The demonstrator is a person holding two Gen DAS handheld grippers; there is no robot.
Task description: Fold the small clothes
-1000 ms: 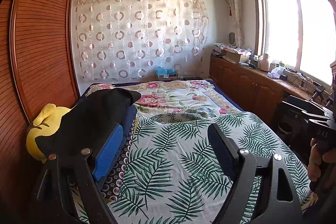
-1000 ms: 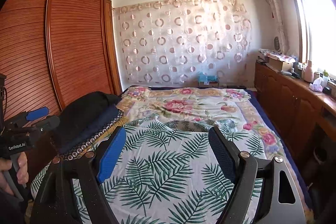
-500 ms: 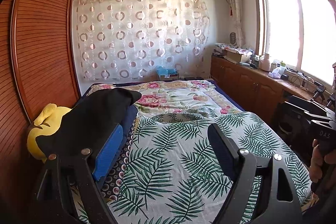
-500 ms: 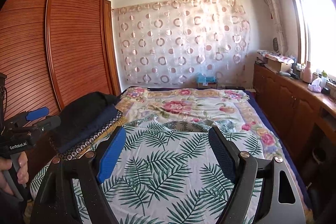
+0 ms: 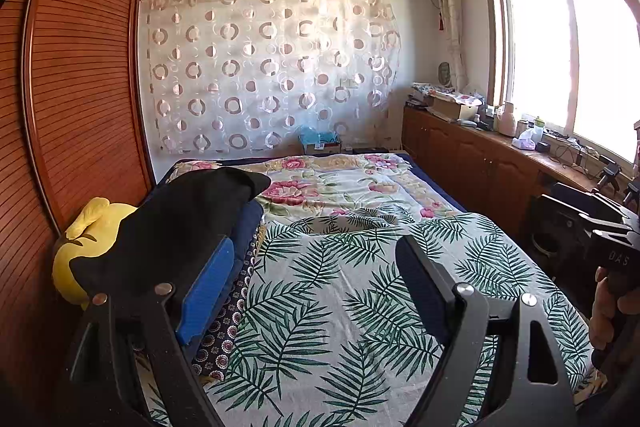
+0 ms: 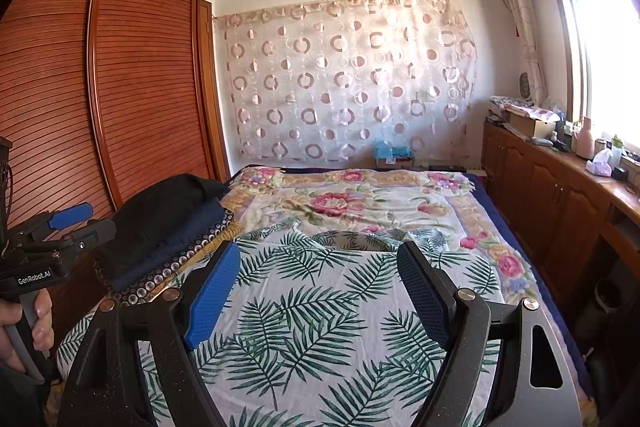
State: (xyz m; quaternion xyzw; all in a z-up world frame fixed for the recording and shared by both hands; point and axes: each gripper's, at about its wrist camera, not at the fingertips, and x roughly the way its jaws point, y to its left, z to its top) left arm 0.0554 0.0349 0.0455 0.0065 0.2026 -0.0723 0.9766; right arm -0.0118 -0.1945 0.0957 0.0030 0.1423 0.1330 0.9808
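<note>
Garment: leaf-print garment is lying flat on the bed, centre frame.
Tongs: left tongs and right tongs are hovering agape, empty.
Box: cardboard box on worktop, right; contents unclear.

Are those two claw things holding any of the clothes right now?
No. The left claw and right claw both stand open with nothing between them, above the palm-leaf garment spread on the bed.
</note>
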